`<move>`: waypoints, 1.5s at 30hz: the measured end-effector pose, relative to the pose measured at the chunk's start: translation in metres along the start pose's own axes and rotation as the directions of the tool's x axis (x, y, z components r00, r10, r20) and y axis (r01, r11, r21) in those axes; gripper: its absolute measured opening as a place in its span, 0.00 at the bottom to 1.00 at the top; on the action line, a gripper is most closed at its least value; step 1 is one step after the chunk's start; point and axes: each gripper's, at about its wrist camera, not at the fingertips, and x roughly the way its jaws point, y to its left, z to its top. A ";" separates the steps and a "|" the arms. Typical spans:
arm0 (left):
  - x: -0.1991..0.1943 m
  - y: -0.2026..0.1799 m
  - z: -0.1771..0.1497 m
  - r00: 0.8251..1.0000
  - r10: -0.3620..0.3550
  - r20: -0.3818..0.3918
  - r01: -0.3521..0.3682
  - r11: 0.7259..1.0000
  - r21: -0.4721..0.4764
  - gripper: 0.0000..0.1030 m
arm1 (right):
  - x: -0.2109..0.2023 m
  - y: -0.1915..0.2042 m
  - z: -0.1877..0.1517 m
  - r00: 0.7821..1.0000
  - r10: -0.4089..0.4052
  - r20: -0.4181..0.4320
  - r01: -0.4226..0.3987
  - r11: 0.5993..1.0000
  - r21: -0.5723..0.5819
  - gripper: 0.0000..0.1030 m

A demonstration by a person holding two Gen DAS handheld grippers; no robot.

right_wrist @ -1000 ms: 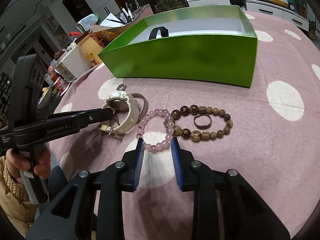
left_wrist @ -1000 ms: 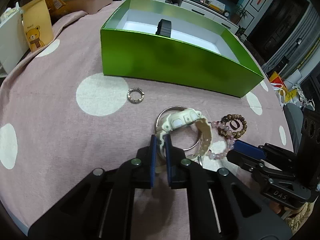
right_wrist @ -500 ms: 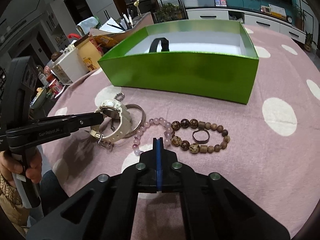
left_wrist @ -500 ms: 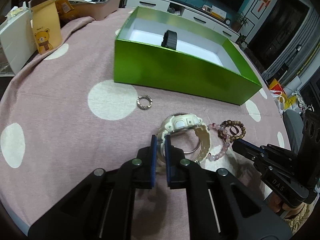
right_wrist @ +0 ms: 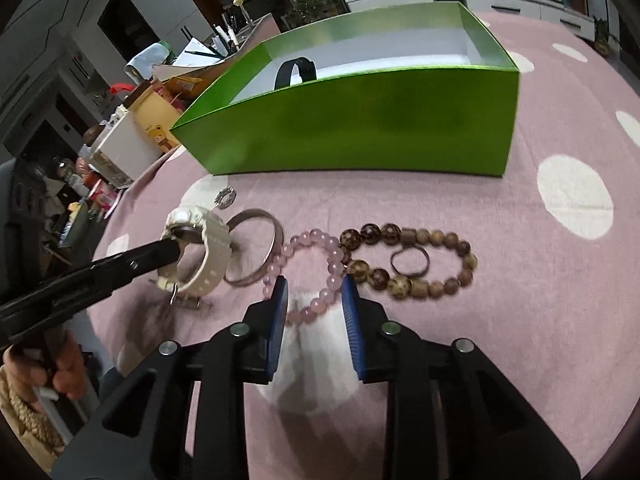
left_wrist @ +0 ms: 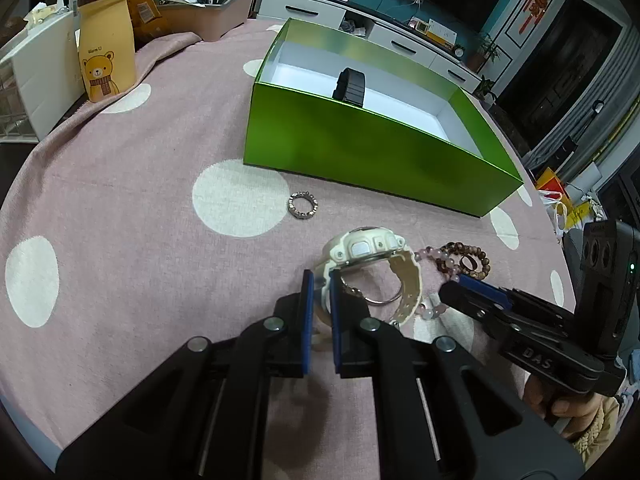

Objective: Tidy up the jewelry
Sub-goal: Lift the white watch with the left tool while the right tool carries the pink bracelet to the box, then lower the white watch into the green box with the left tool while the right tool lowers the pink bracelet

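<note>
My left gripper [left_wrist: 320, 282] is shut on the strap of a cream watch [left_wrist: 370, 246] and holds it lifted off the cloth; it also shows in the right wrist view [right_wrist: 200, 240]. My right gripper [right_wrist: 314, 292] is open, low over a pink bead bracelet [right_wrist: 316, 256]. A brown bead bracelet [right_wrist: 412, 258] with a dark ring [right_wrist: 410, 262] inside lies to its right. A metal bangle [right_wrist: 256, 252] lies beside the watch. A small silver ring [left_wrist: 303, 207] lies to the left. A green box [left_wrist: 372, 148] holds a black watch [left_wrist: 351, 88].
The table wears a pink cloth with white dots [left_wrist: 120, 208]. A yellow bear pouch [left_wrist: 106, 64], a white container [left_wrist: 40, 80] and a pen tray [left_wrist: 208, 8] stand at the far left edge. The green box stands behind the jewelry.
My left gripper has lifted the cream watch off the table. My right gripper closed half a second ago and has opened again over the pink bracelet.
</note>
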 end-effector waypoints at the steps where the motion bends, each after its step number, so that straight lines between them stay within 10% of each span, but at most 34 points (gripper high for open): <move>1: 0.000 0.000 0.000 1.000 -0.001 0.000 0.001 1.000 -0.001 0.07 | 0.001 0.002 0.001 1.000 -0.020 0.004 0.020 1.000 -0.015 0.24; 4: 0.000 0.000 0.000 1.000 -0.004 0.001 0.004 1.000 0.000 0.07 | 0.004 0.009 -0.001 0.995 -0.100 0.019 0.101 0.991 -0.082 0.07; 29: -0.036 -0.022 0.057 0.992 0.000 0.129 -0.009 0.997 0.070 0.07 | -0.102 0.006 0.064 0.949 -0.065 0.309 0.134 0.969 -0.208 0.07; 45: -0.019 -0.024 0.139 0.978 0.095 0.188 -0.115 0.989 0.094 0.07 | -0.078 -0.005 0.122 0.943 -0.057 0.327 0.134 0.967 -0.218 0.07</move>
